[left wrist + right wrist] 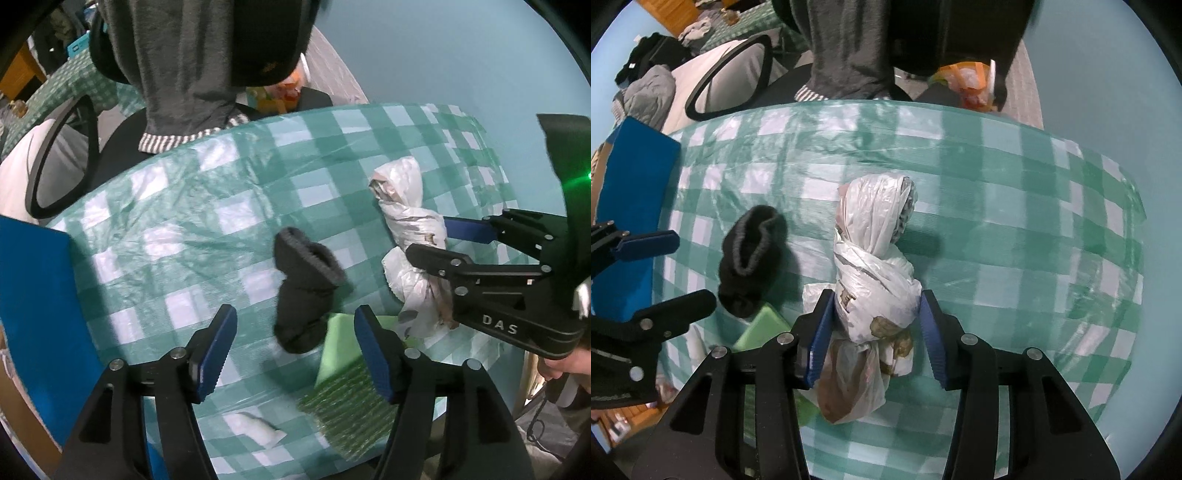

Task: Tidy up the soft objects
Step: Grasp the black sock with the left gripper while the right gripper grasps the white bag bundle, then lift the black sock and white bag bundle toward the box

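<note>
A knotted white plastic bag (875, 266) lies on the green checked tablecloth (1015, 229). My right gripper (877, 325) is open, its jaws on either side of the bag's lower knot; whether they touch it is unclear. The bag (406, 229) and right gripper (432, 240) also show in the left wrist view. A rolled black sock (304, 291) lies just ahead of my left gripper (295, 350), which is open and empty. The sock (750, 254) also shows in the right wrist view, left of the bag. A green sponge (343, 376) lies under the sock's near end.
A blue box (631, 206) stands at the table's left edge. A small white wad (255, 428) lies near the front. A person in dark clothes (207, 62) sits at the far side, with a chair armrest (62, 155) beside them.
</note>
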Action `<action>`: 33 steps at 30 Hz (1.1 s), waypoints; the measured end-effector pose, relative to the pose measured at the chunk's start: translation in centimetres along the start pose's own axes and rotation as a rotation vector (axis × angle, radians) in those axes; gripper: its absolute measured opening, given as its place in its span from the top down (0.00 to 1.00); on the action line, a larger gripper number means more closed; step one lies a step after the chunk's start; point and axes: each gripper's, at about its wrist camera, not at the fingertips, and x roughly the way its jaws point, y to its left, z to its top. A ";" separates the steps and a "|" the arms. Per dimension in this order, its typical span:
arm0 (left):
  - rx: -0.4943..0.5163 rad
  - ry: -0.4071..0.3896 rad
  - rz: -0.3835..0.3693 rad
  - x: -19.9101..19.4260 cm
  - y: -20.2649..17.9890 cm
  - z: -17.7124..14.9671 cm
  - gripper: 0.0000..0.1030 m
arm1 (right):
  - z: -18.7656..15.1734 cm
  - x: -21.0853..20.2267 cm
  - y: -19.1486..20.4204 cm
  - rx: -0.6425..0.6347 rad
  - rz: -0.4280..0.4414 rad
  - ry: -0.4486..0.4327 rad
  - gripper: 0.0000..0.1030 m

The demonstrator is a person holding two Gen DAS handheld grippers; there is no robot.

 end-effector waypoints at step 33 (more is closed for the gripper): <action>-0.086 0.048 0.048 3.2 -0.5 1.3 0.62 | -1.5 -1.3 -2.3 -0.017 -0.004 -0.011 0.57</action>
